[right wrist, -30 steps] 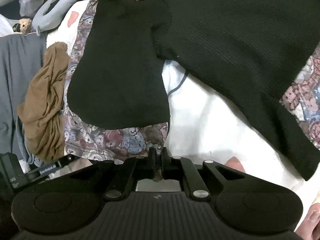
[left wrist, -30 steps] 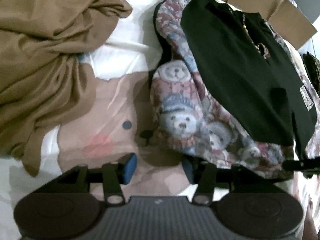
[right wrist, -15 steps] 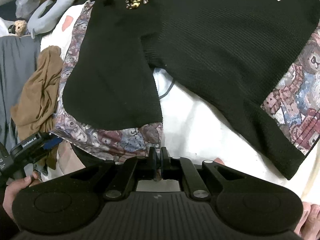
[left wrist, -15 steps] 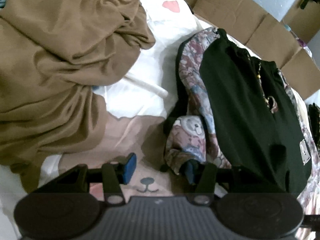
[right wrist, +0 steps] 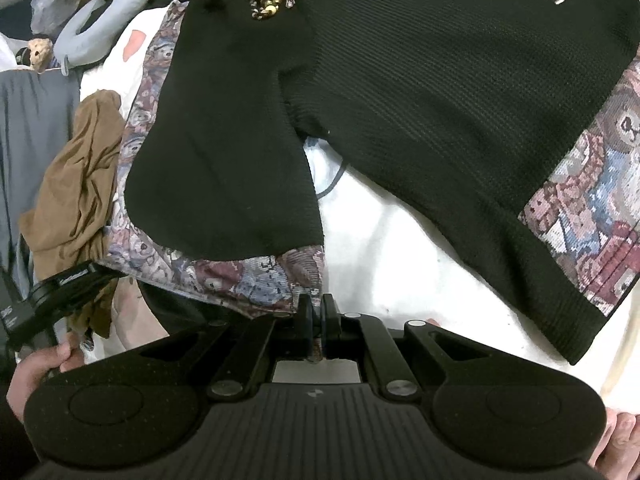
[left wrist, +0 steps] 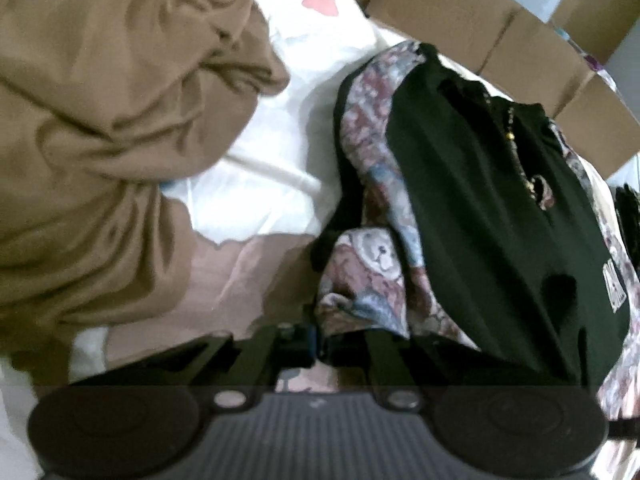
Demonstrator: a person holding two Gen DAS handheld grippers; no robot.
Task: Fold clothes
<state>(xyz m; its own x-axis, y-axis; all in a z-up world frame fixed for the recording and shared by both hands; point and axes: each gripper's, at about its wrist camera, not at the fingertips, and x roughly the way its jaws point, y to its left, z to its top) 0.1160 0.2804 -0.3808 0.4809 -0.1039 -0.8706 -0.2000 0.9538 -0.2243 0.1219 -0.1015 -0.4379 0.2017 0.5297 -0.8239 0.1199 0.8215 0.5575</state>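
Two grippers, both clamped on one garment — a black knit sweater with teddy-bear tapestry panels (right wrist: 460,92), spread on the white printed bedsheet (right wrist: 400,256) beside a crumpled brown cloth (left wrist: 100,128). Left gripper (left wrist: 318,342): jaws closed on the bunched bear-print hem edge; right gripper (right wrist: 316,324): jaws pinched tight on the bear-print cuff of the folded-in sleeve. Step in hand, by judgement: edge secured for a fold — next move calls for lifting both held points together and carrying them across the sweater's body, keeping the sleeve flat.
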